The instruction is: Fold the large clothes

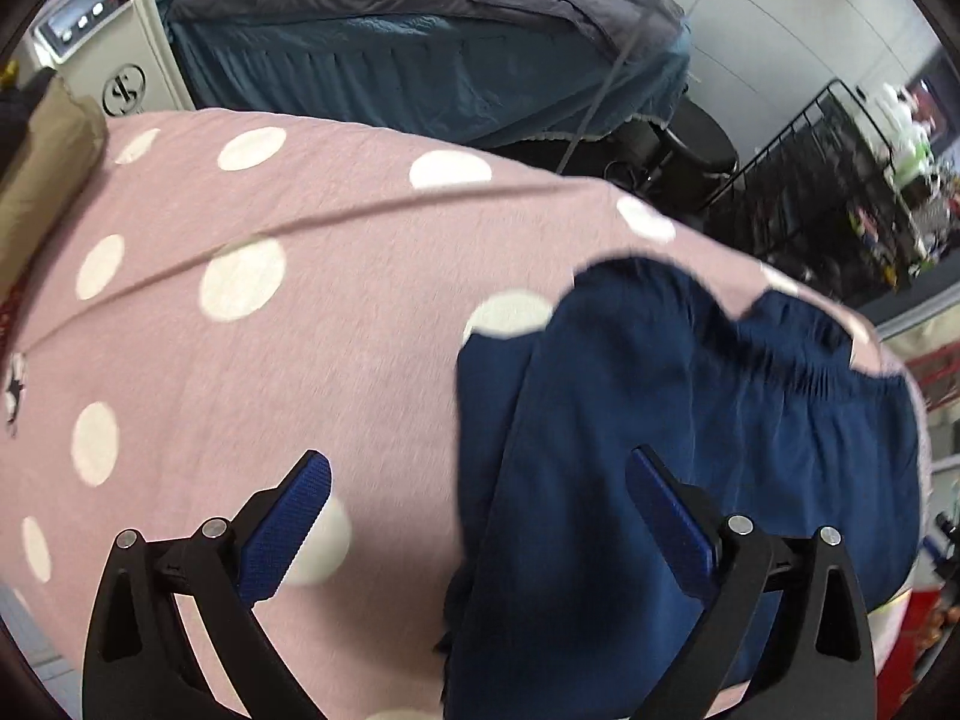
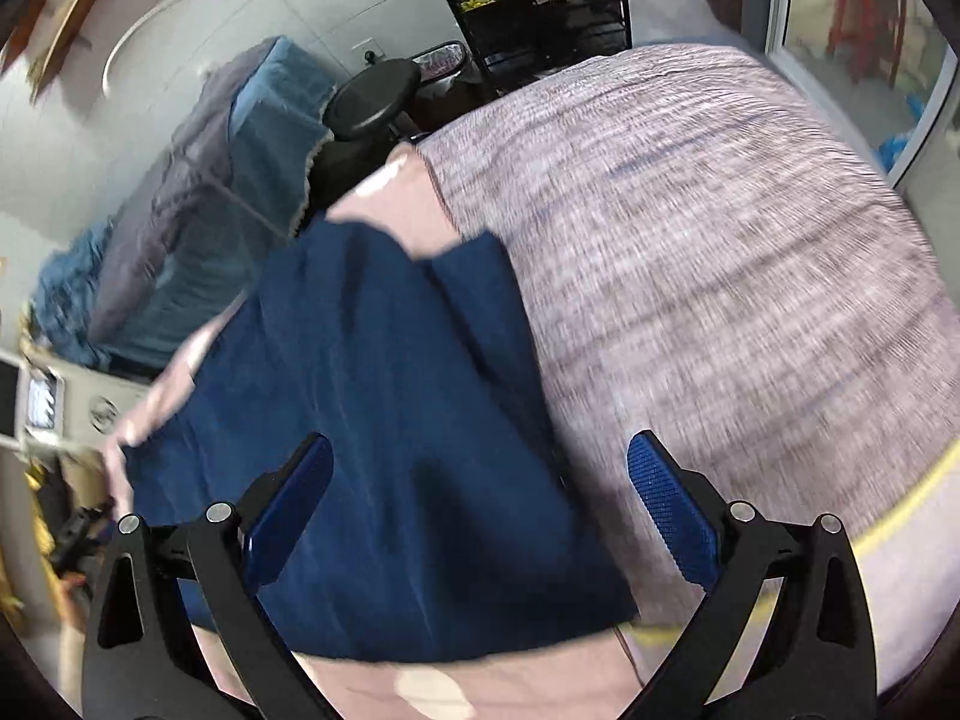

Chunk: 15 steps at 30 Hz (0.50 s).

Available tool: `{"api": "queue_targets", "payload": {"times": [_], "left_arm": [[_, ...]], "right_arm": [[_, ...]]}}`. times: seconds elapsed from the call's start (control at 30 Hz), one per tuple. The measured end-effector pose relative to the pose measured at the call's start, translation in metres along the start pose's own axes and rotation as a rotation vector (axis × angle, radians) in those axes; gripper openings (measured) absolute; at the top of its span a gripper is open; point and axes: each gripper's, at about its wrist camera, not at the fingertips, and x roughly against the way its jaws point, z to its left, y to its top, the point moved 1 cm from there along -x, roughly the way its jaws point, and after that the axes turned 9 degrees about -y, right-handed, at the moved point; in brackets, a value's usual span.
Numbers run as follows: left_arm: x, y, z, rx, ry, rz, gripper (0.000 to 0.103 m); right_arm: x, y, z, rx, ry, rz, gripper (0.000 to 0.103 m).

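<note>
A navy blue garment [image 1: 690, 450] with a gathered elastic waistband lies on a pink sheet with white dots [image 1: 252, 336]. My left gripper [image 1: 480, 516] is open and empty just above the garment's left edge. The same navy garment [image 2: 372, 420] shows in the right wrist view, folded lengthwise, lying on the pink sheet [image 2: 384, 186]. My right gripper [image 2: 480, 510] is open and empty above the garment's near right part. That view is blurred by motion.
A mottled lilac blanket [image 2: 720, 276] covers the bed to the right of the garment. A second bed with blue and grey covers [image 1: 420, 30] stands behind, with a black stool [image 2: 375, 96] and a black wire rack [image 2: 540, 6]. A beige pillow [image 1: 42, 150] lies at the left.
</note>
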Motion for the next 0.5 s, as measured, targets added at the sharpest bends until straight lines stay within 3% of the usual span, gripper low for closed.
{"api": "queue_targets", "payload": {"times": [0.2, 0.27, 0.43, 0.5], "left_arm": [[0.025, -0.069, -0.018, -0.028, 0.104, -0.022, 0.096], [0.024, -0.091, -0.031, -0.059, 0.127, 0.008, 0.096], [0.017, -0.126, -0.080, -0.134, 0.083, 0.064, 0.096], [0.016, -0.139, -0.105, -0.207, 0.100, 0.075, 0.096]], "right_arm": [[0.014, -0.049, 0.011, 0.036, -0.150, 0.002, 0.097], [0.015, -0.062, 0.024, 0.082, -0.198, -0.004, 0.097], [0.014, -0.105, 0.085, 0.274, -0.228, 0.017, 0.097], [0.010, -0.120, 0.110, 0.338, -0.206, 0.032, 0.097]]}}
